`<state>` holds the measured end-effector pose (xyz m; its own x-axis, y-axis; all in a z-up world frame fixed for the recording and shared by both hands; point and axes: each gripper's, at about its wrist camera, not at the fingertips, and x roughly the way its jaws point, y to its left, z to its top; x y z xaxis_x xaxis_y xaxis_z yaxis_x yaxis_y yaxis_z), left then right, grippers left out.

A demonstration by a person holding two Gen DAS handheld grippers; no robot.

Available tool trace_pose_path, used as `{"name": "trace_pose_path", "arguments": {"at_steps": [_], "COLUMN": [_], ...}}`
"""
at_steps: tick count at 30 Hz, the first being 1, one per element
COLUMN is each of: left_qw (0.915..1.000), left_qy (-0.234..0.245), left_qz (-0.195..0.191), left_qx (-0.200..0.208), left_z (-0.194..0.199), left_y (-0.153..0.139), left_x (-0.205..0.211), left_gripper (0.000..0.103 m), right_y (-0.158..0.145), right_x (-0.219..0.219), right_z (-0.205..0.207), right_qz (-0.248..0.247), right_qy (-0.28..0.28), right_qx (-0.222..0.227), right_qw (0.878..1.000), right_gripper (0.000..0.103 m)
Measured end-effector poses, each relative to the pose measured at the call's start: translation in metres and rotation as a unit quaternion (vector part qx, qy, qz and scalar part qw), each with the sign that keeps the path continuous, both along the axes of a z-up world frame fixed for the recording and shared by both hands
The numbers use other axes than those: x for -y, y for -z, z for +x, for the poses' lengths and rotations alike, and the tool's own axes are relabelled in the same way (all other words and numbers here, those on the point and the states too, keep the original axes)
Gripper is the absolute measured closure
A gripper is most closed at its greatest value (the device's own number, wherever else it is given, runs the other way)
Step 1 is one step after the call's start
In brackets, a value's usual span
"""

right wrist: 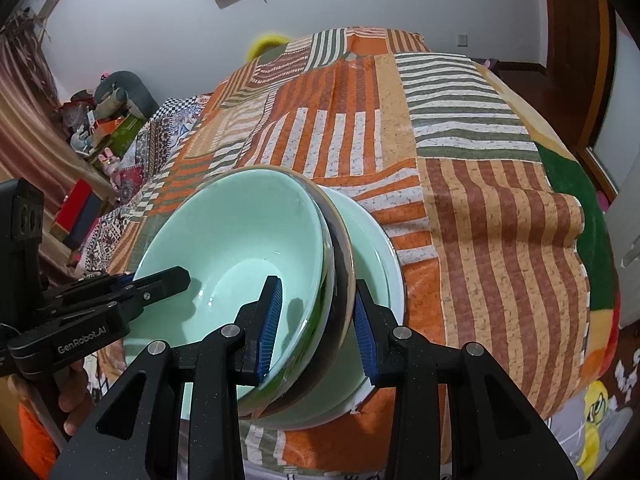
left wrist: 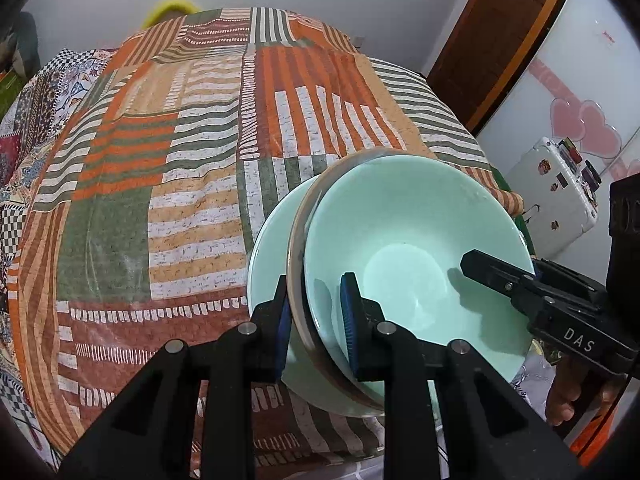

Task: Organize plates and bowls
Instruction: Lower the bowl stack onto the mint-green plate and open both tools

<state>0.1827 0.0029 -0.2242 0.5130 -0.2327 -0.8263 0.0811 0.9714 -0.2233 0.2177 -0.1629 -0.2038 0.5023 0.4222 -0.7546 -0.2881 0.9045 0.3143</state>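
A mint green bowl (left wrist: pixel 400 248) (right wrist: pixel 240 232) sits nested in a brown-rimmed bowl (left wrist: pixel 298 240) (right wrist: pixel 343 256). Both lie over a wider mint green bowl (left wrist: pixel 266 256) (right wrist: pixel 376 248) that rests on the striped patchwork cloth (left wrist: pixel 180 184) (right wrist: pixel 480 200). My left gripper (left wrist: pixel 318 320) is shut on the near rim of the nested pair, one blue pad inside the green bowl and one outside the brown one. My right gripper (right wrist: pixel 318 328) clamps the opposite rim the same way. Each gripper also shows in the other's view, the right gripper (left wrist: pixel 492 276) and the left gripper (right wrist: pixel 160 284).
The cloth covers a bed that stretches away behind the bowls. A white suitcase with stickers (left wrist: pixel 556 196) and a white door with pink hearts (left wrist: pixel 580 120) stand to the right. Toys and boxes (right wrist: pixel 108 120) pile up at the left. A yellow object (right wrist: pixel 266 42) lies at the far end.
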Motion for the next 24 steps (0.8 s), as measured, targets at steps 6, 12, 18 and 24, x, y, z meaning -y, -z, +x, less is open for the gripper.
{"name": "trace_pose_path", "arguments": {"at_steps": [6,12,18,24], "left_qw": [1.0000,1.0000,0.9986,0.9908], "left_qy": [-0.005,-0.007,-0.010,-0.010], "left_qz": [0.006,0.004,0.008,0.022], "left_qx": [-0.002,0.005,0.052,0.133], "left_z": [0.000,-0.010,-0.030,-0.061], "left_y": [0.001,-0.009,-0.041,-0.089], "left_x": [0.000,-0.002,-0.003,0.004], "left_gripper": [0.077,0.076,0.075,0.066], "right_y": [0.000,-0.009,-0.030,-0.057], "right_x": [-0.006,-0.007,-0.003,-0.001], "right_z": [-0.003,-0.012,-0.024,-0.037], "right_qz": [-0.029,-0.053,-0.050,-0.043], "right_qy": [-0.011,-0.015,-0.013,-0.009], "right_qx": [0.014,0.040,0.064,0.101], "right_qw": [0.999,0.998,0.997,0.994], "right_gripper": [0.068,0.059,0.055,0.055]}}
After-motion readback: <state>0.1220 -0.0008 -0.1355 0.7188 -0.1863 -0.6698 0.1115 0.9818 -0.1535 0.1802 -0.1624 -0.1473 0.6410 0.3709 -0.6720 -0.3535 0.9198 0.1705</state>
